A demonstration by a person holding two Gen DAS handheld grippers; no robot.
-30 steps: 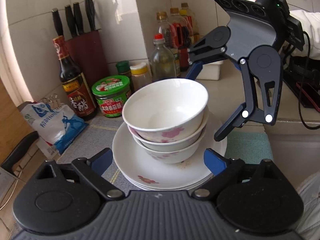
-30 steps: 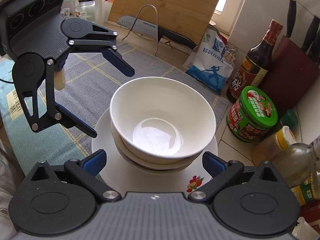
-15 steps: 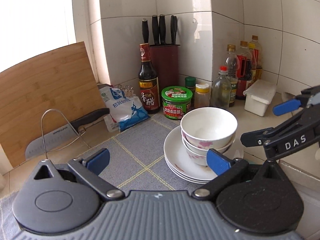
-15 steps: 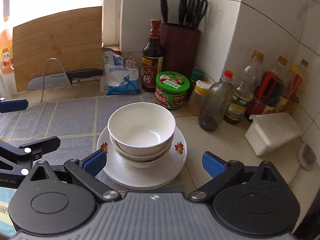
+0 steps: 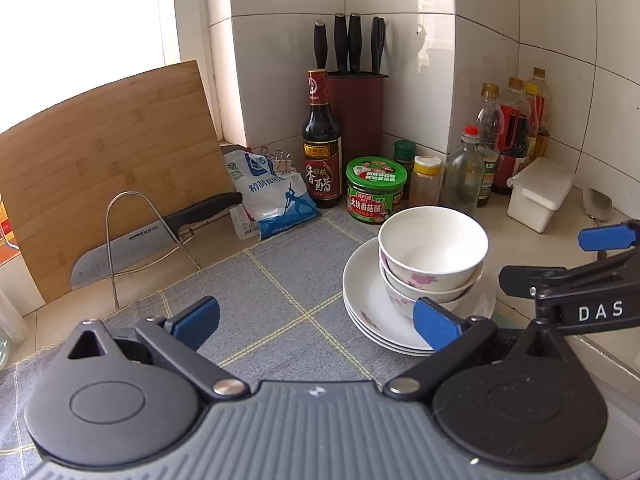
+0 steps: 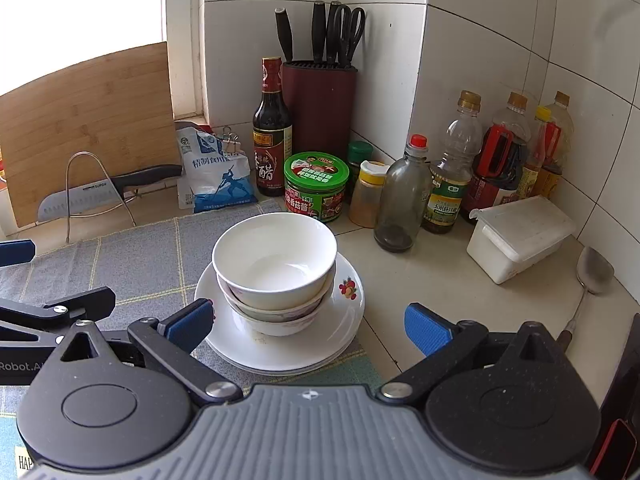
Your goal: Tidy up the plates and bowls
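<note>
Three white bowls [image 5: 432, 256] with pink flowers are nested on a stack of white plates [image 5: 368, 308] at the right end of a grey checked mat [image 5: 280, 280]. My left gripper [image 5: 316, 322] is open and empty, held back from the stack, which lies ahead and to its right. In the right wrist view the bowls [image 6: 276, 264] and plates [image 6: 280, 352] sit straight ahead of my right gripper [image 6: 308, 326], also open and empty. Each gripper's fingers [image 5: 560, 280] [image 6: 80, 300] show at the edge of the other's view, apart from the dishes.
Behind the stack stand a green-lidded jar [image 6: 316, 184], a vinegar bottle [image 6: 272, 128], a knife block [image 6: 320, 108] and several oil bottles [image 6: 496, 152]. A white box [image 6: 520, 236] and spoon [image 6: 594, 268] lie right. A salt bag [image 5: 272, 192], cleaver [image 5: 132, 248] and cutting board [image 5: 100, 152] are left.
Both grippers have pulled back and risen away from the bowl stack, which they flanked closely a second ago. The bowls and plates have not moved.
</note>
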